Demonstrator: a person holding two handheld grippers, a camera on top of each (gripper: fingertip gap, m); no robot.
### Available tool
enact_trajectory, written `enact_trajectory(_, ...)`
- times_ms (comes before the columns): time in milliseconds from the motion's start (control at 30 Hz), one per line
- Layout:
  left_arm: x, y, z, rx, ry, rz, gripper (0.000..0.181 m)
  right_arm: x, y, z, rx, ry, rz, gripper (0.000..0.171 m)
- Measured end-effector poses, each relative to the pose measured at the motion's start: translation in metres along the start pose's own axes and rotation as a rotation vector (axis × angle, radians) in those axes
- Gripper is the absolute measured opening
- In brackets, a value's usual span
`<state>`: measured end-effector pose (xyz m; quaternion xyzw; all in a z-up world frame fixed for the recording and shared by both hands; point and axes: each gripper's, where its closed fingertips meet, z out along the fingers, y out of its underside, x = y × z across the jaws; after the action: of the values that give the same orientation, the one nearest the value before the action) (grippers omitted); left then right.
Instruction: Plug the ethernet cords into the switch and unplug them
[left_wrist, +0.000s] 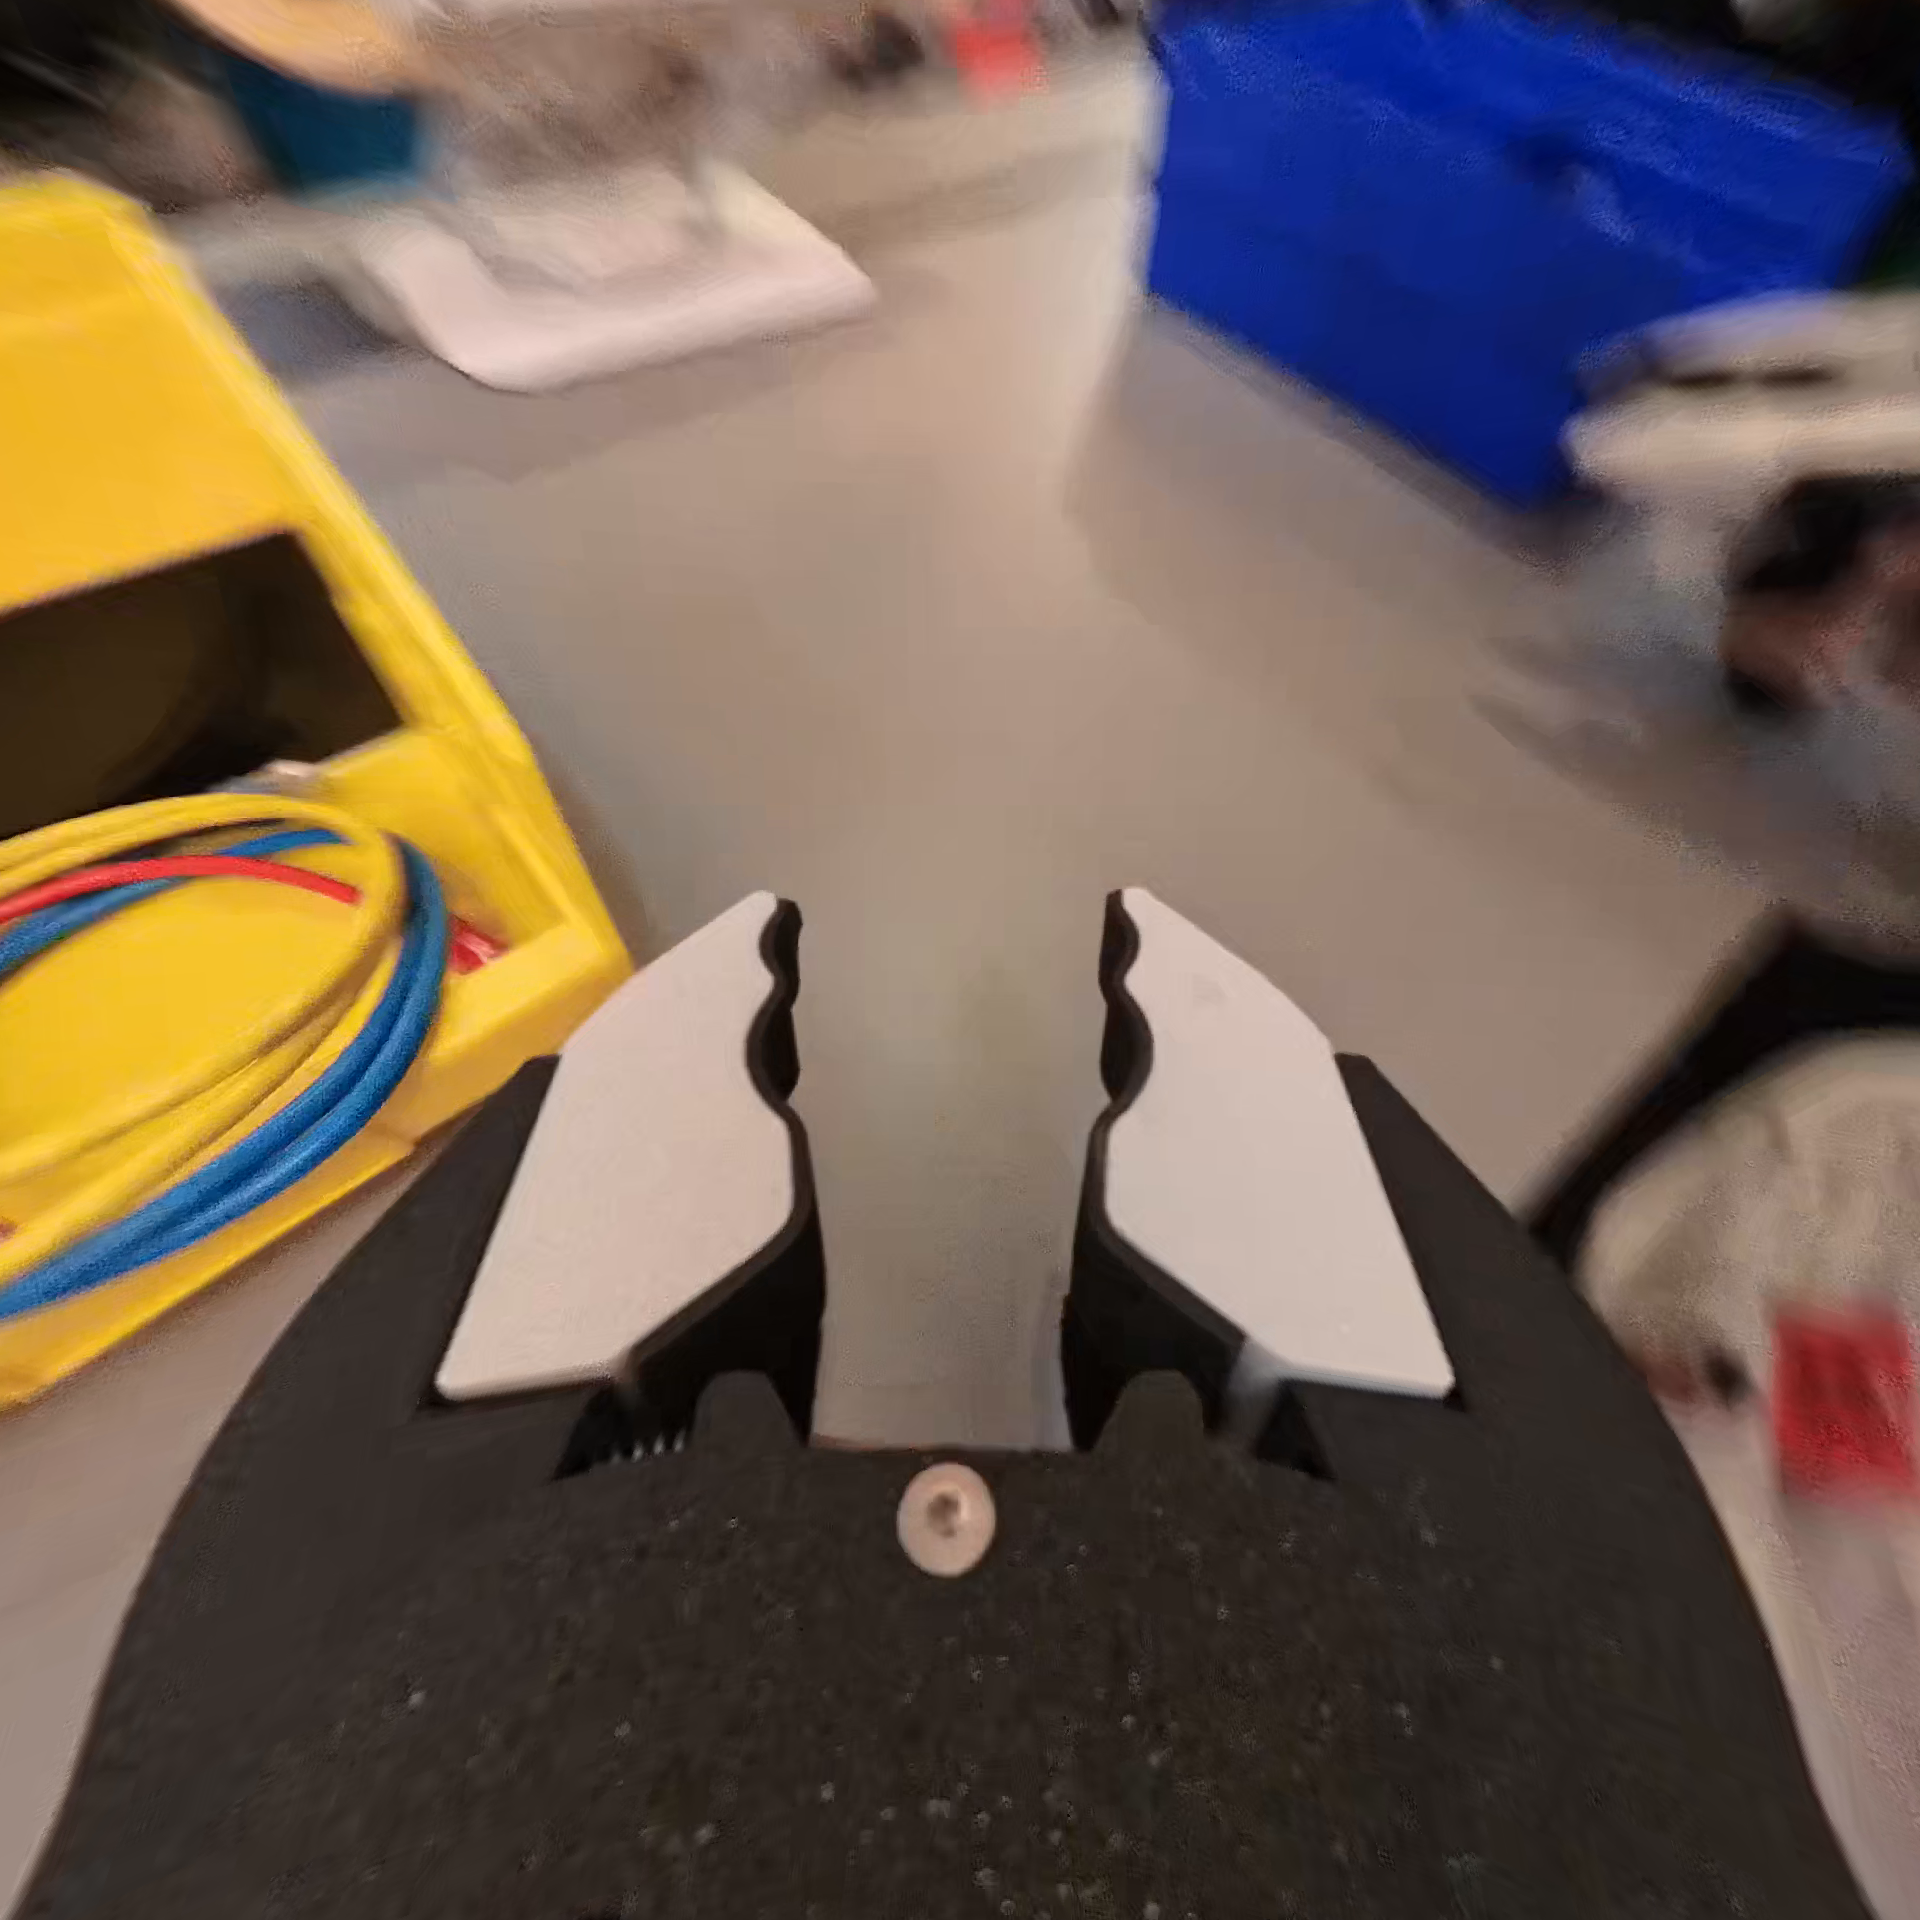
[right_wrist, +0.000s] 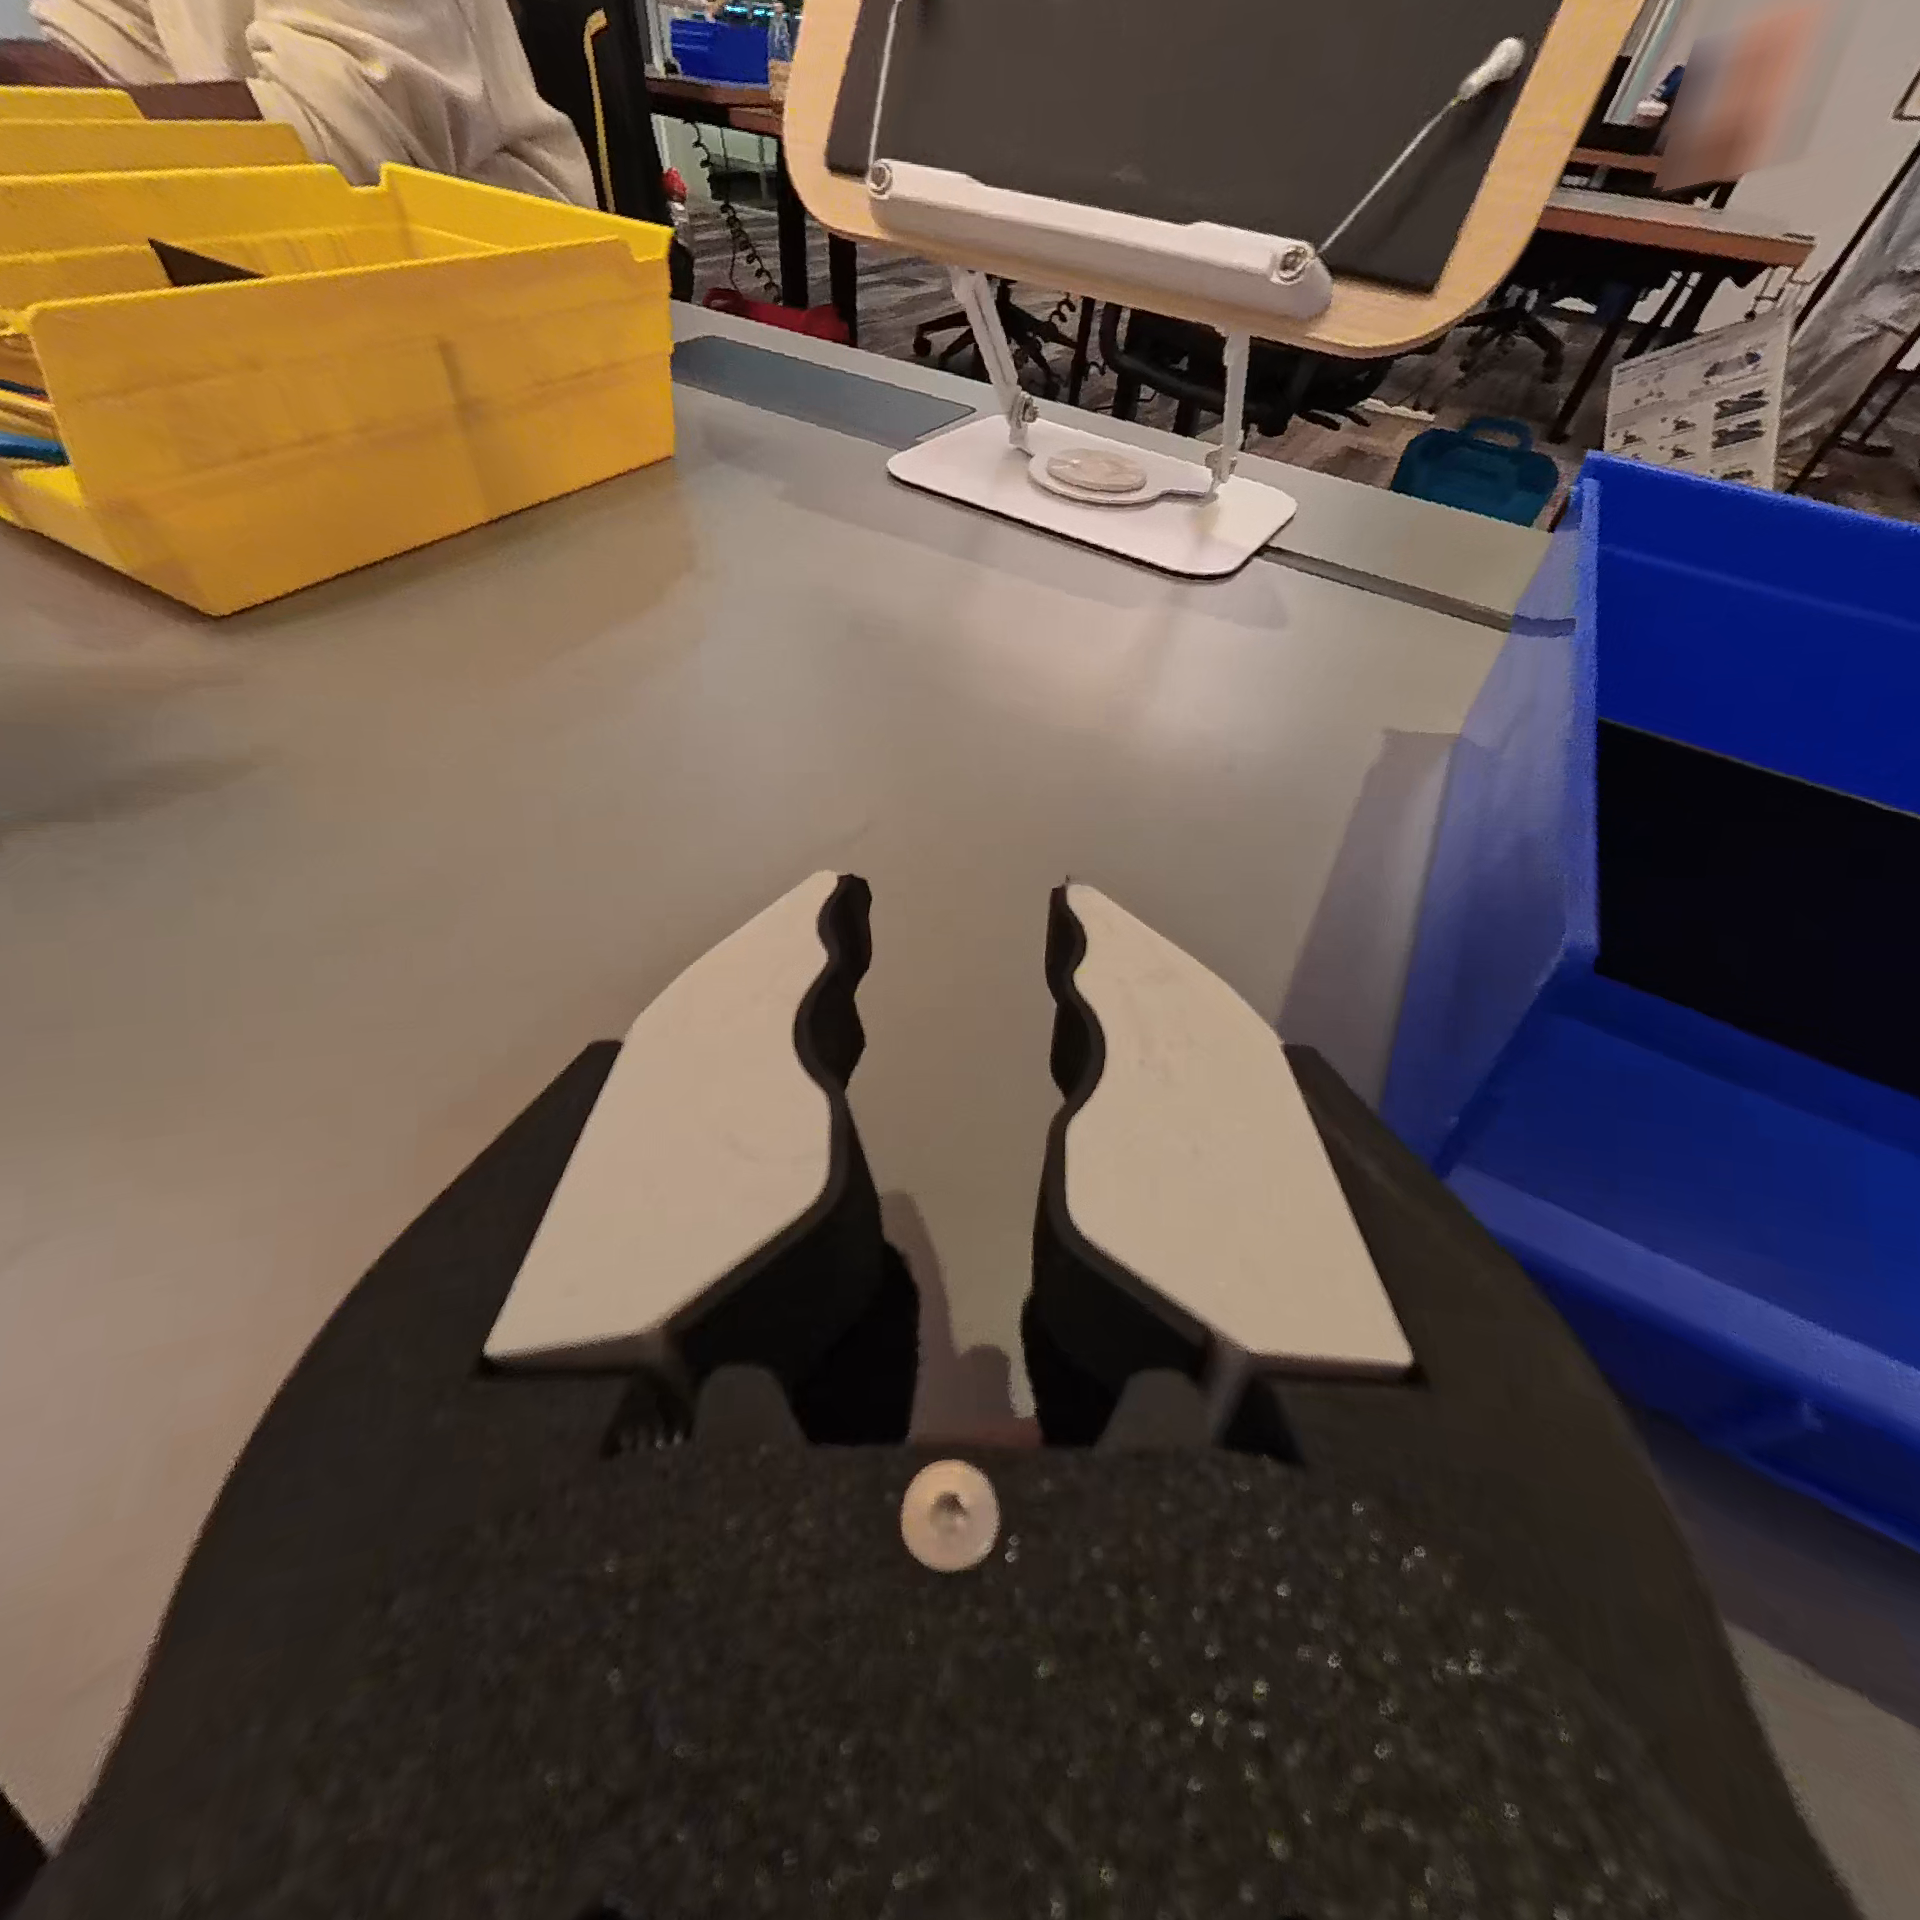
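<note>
Above grey tabletop (right_wrist: 623, 790) both tools, left (left_wrist: 951, 925) and right (right_wrist: 956, 894), hover level, parted, apparently empty-jawed.

Site reads to me as an office or lab workspace: grey desk (right_wrist: 727, 727) carrying a yellow parts bin (right_wrist: 343, 416), a blue bin (right_wrist: 1714, 1091) and a tablet stand (right_wrist: 1101, 488); more desks and office chairs (right_wrist: 1288, 374) on carpet behind.

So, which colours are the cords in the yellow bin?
Blue, yellow and red cords, coiled in the yellow bin; the left wrist view shows them best.
</note>
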<state>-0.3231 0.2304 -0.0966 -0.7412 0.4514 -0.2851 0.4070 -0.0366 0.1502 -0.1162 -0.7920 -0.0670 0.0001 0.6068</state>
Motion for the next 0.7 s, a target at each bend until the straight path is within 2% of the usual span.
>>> enact_trajectory(33,-0.003,0.009,-0.011,-0.143,0.074,0.072,0.050,-0.001,0.000,0.000,0.001,-0.005,-0.008,0.033)
enact_trajectory(67,-0.020,0.011,-0.022,-0.244,0.064,0.136,0.048,-0.003,0.000,0.000,0.001,-0.011,-0.015,0.033)
enact_trajectory(100,-0.039,0.008,-0.029,-0.299,0.039,0.184,0.046,-0.004,0.000,0.001,-0.003,-0.019,-0.022,0.033)
enact_trajectory(167,-0.065,0.003,-0.037,-0.412,0.097,0.250,0.041,-0.007,0.001,0.002,-0.016,-0.035,-0.033,0.033)
enact_trajectory(233,-0.095,0.002,-0.031,-0.534,0.126,0.281,0.042,-0.009,0.002,0.003,-0.023,-0.040,-0.040,0.033)
enact_trajectory(400,-0.144,0.027,-0.011,-0.856,0.240,0.269,0.042,-0.009,0.001,0.002,-0.016,-0.044,-0.040,0.033)
enact_trajectory(567,-0.138,0.045,-0.009,-0.990,0.427,0.161,0.032,-0.009,0.003,0.000,-0.021,-0.057,-0.016,0.033)
enact_trajectory(667,-0.130,0.042,-0.012,-1.002,0.507,0.113,0.007,-0.010,0.003,0.000,-0.020,-0.062,-0.012,0.032)
enact_trajectory(700,-0.132,0.041,-0.011,-0.993,0.494,0.129,0.007,-0.010,0.003,0.000,-0.019,-0.063,-0.012,0.032)
